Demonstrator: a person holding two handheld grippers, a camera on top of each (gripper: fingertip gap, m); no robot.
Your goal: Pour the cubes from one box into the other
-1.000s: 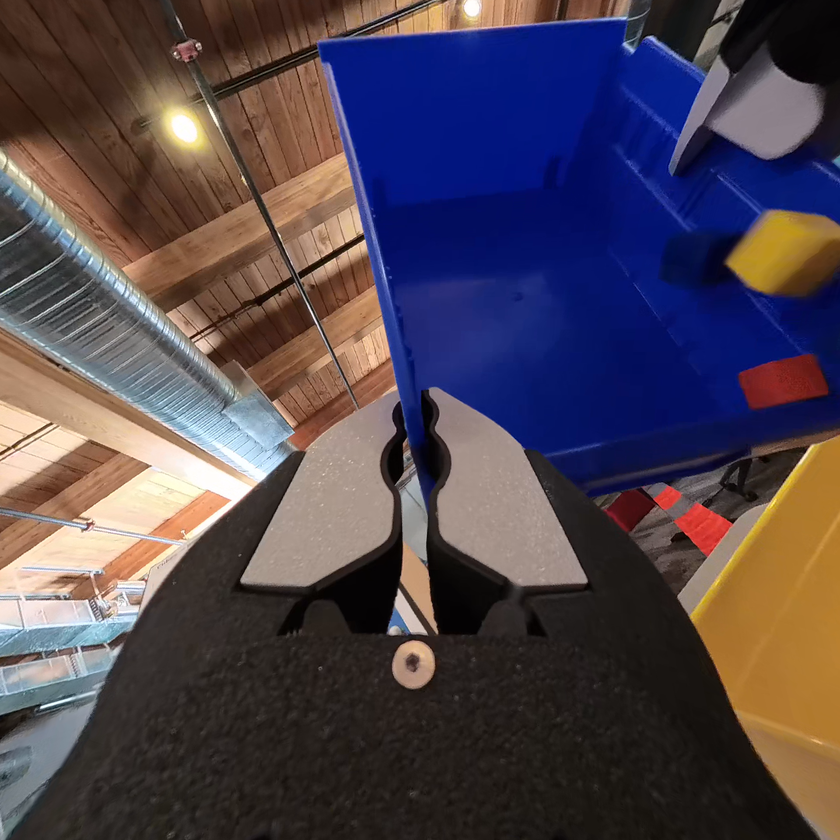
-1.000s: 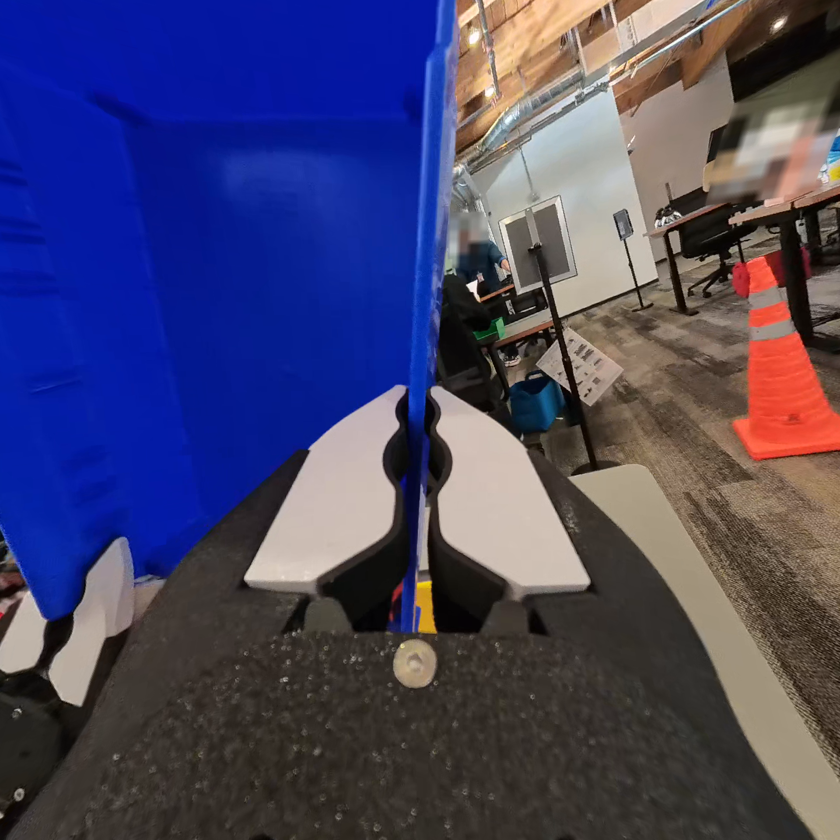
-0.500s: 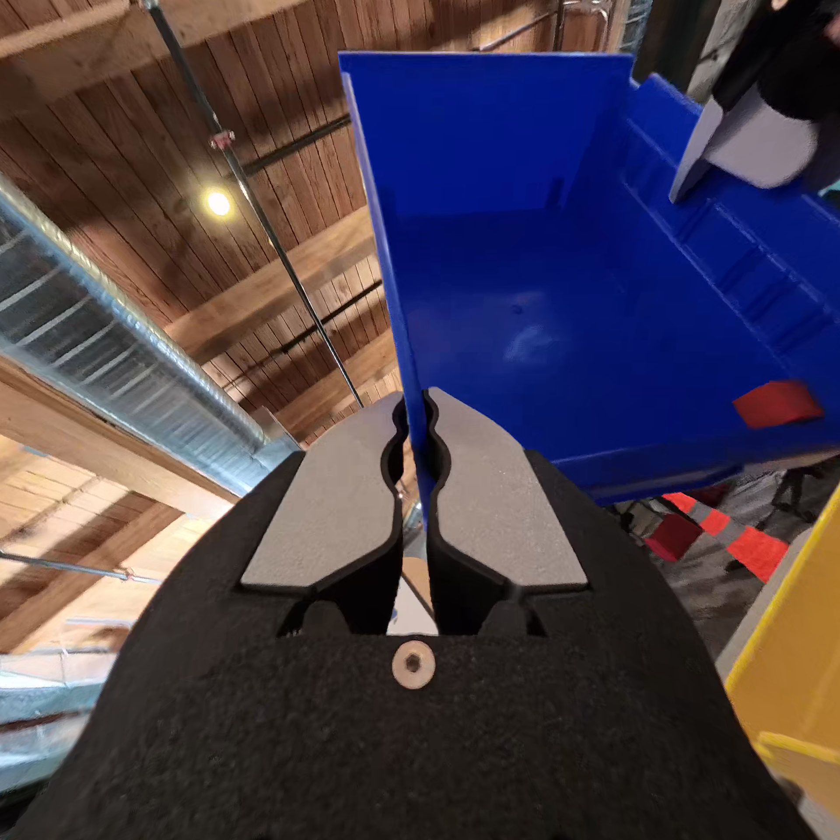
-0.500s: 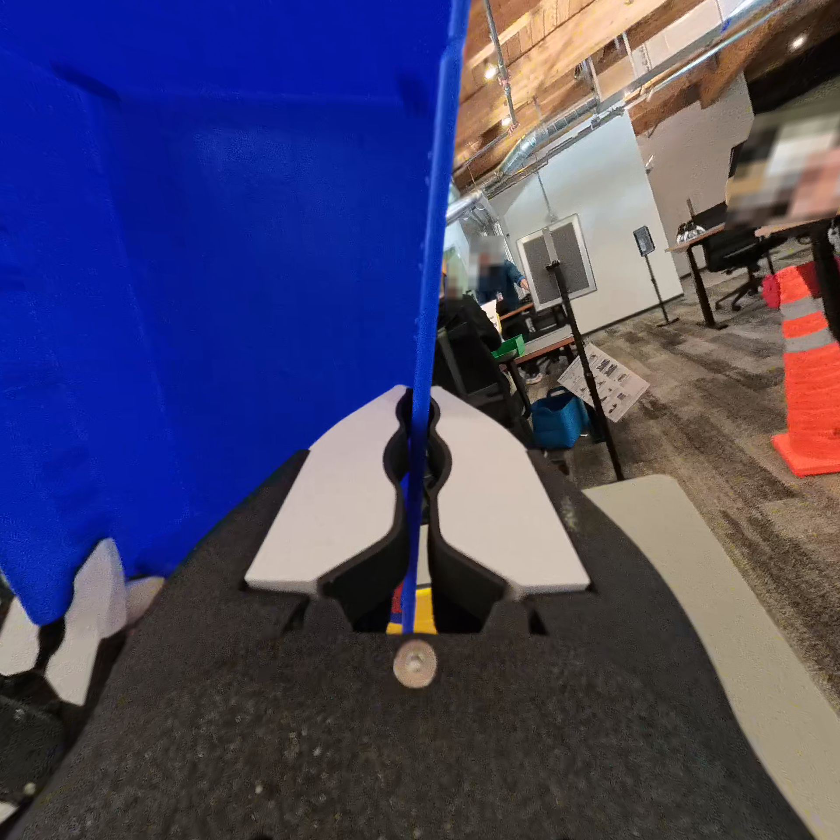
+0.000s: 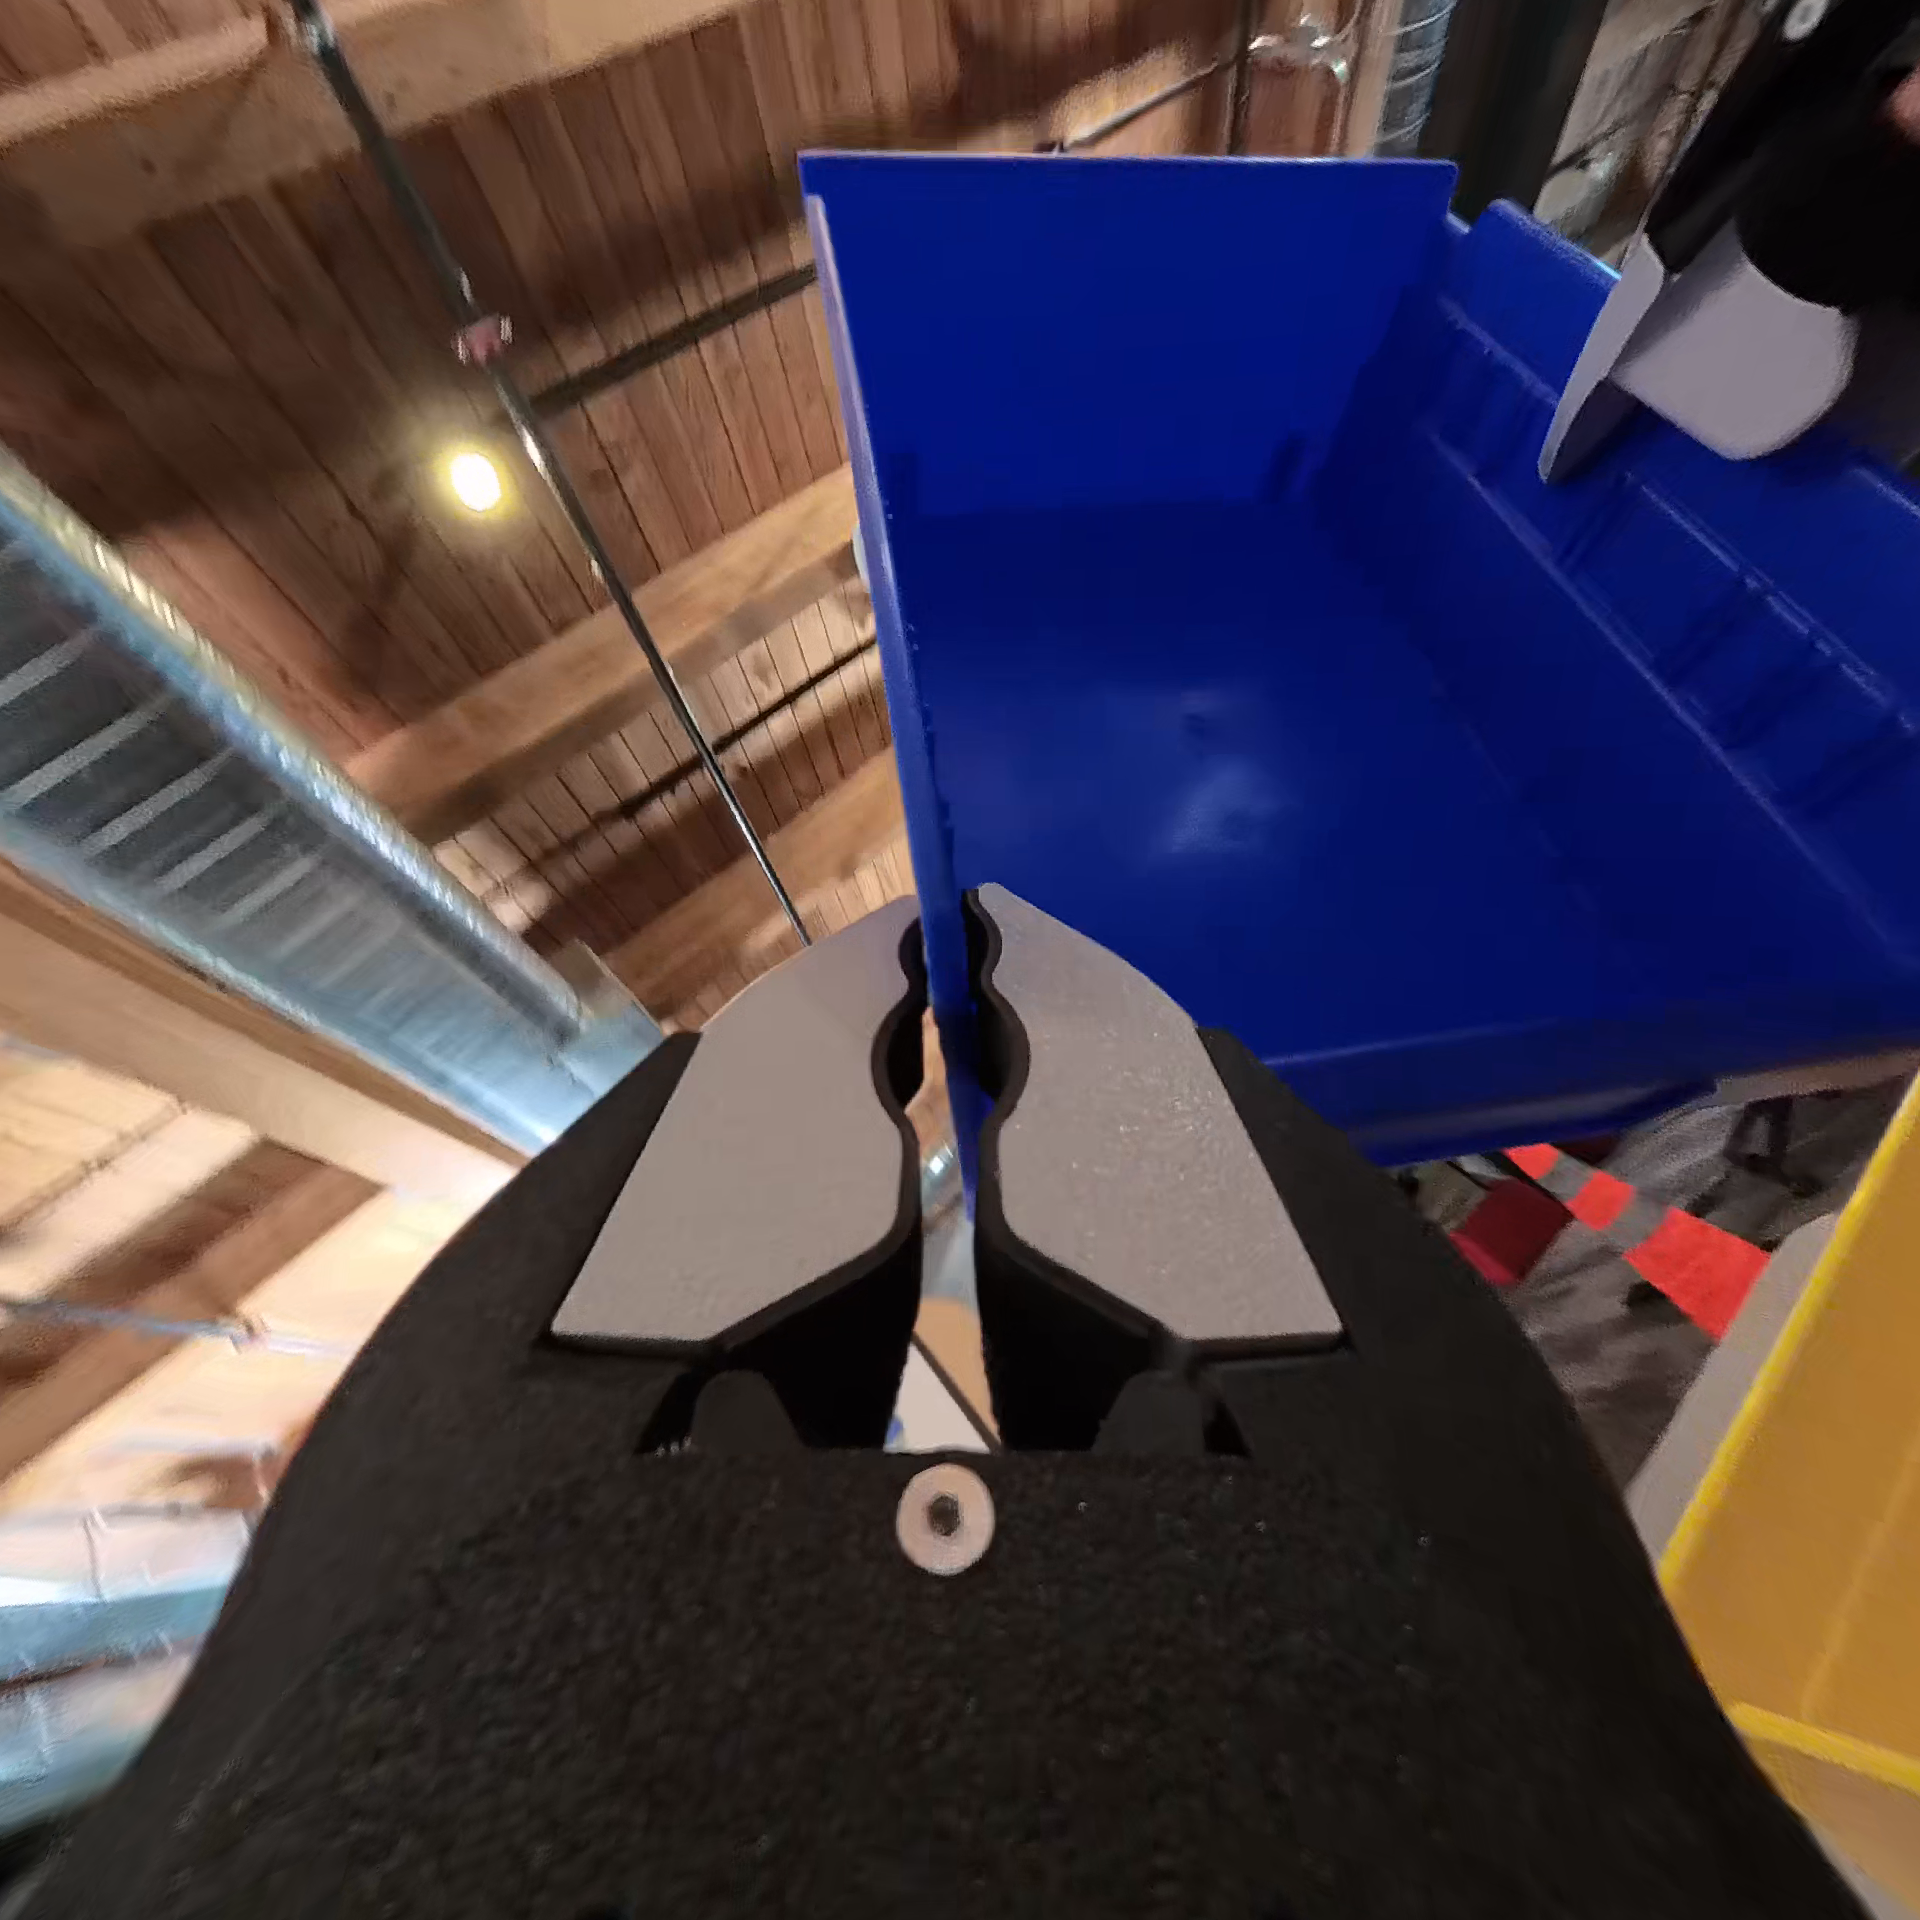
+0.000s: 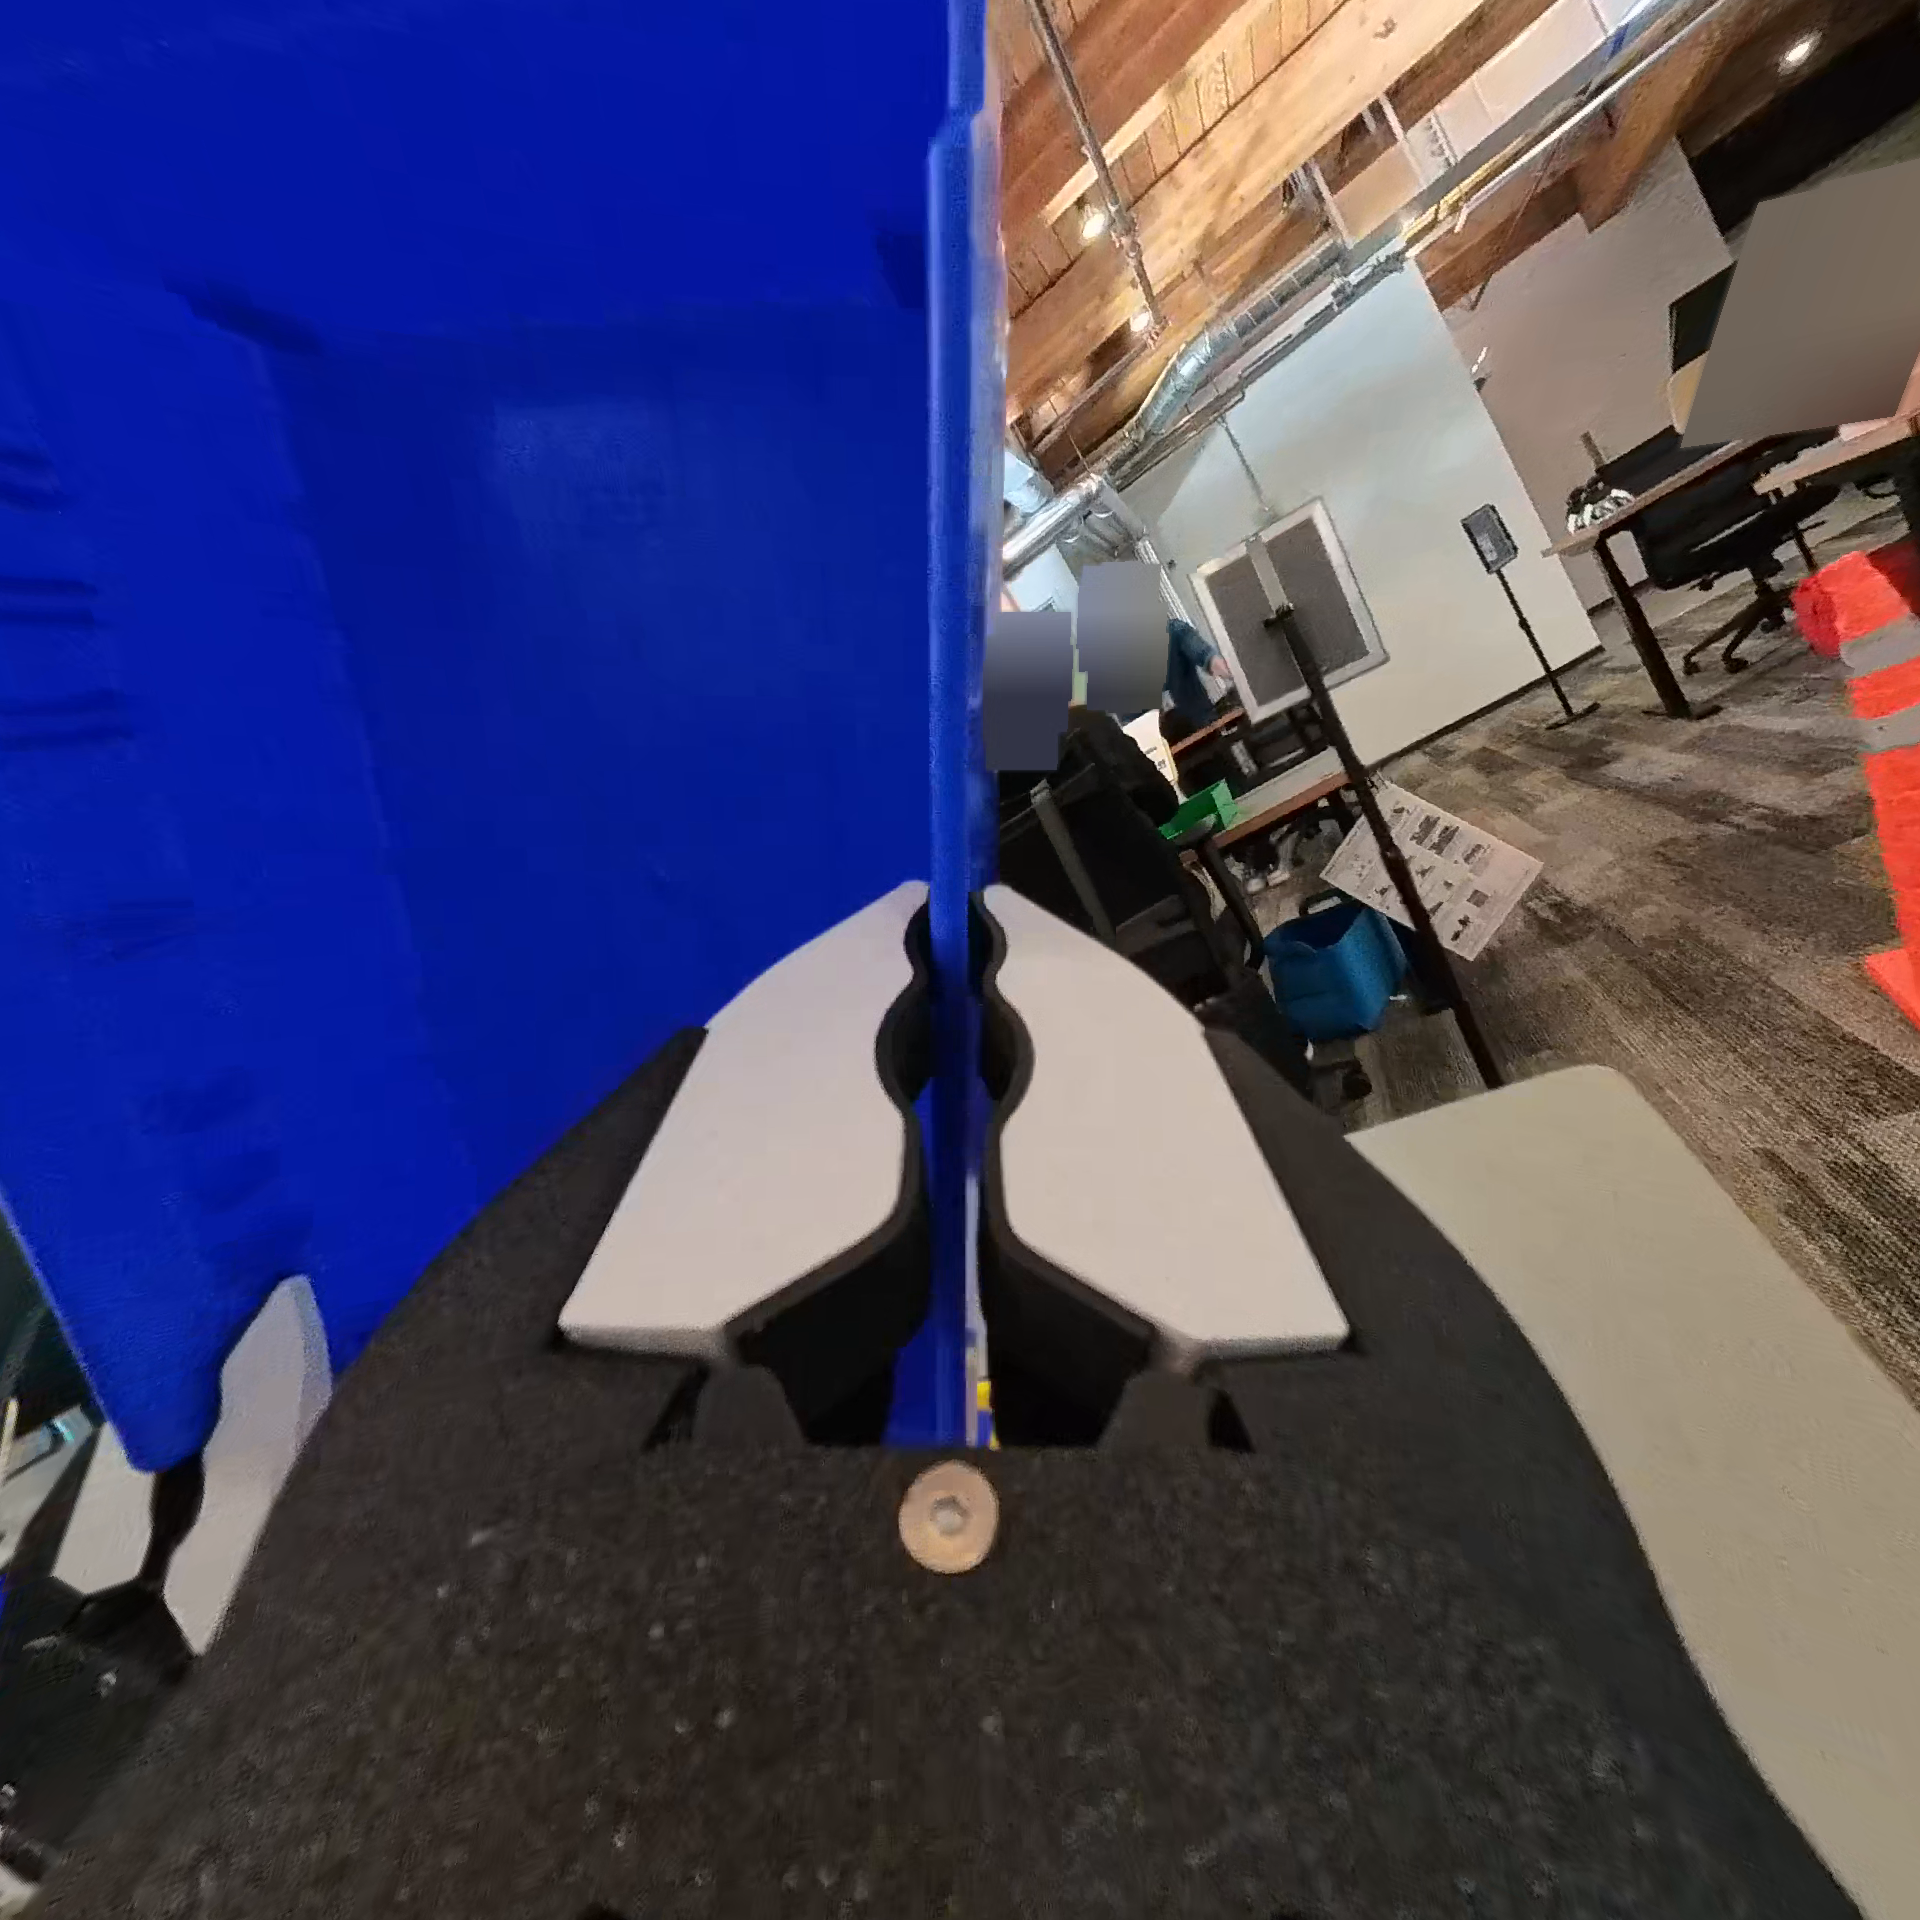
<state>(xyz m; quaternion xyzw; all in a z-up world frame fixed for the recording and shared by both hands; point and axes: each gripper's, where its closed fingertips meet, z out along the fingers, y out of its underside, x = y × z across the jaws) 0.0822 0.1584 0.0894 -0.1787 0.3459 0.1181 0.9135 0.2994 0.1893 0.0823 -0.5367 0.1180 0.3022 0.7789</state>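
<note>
1. Since a second ago the yellow and red cubes that were sliding inside your blue box (image 5: 1351,727) have gone; its inside now shows bare, and the box has tipped a little further.
2. Your left tool (image 5: 948,925) is clamped narrow on the box's left wall, with the thin blue edge pinched between the two grey fingers (image 5: 769,1143).
3. Your right tool (image 6: 954,904) grips the opposite wall the same way, jaws closed onto the blue rim that runs straight up between them. In the left wrist view the same tool (image 5: 1704,353) shows at the top right, on the box's far wall.
4. You hold the box up in the air, tilted, with its open mouth facing the left camera and its lower lip dropping toward the right.
5. A yellow box (image 5: 1829,1455) sits below and to the right of that lip, with only its near wall and rim in view; what lies in it cannot be seen from here.
6. In the right wrist view, a small bit of yellow (image 6: 981,1397) shows low between the fingers, too little to identify.
7. A grey surface (image 6: 1662,1351) lies under your right tool, with its rounded far corner in view.
8. An orange cone (image 6: 1886,748) stands on the carpet beyond the surface's far edge.
</note>
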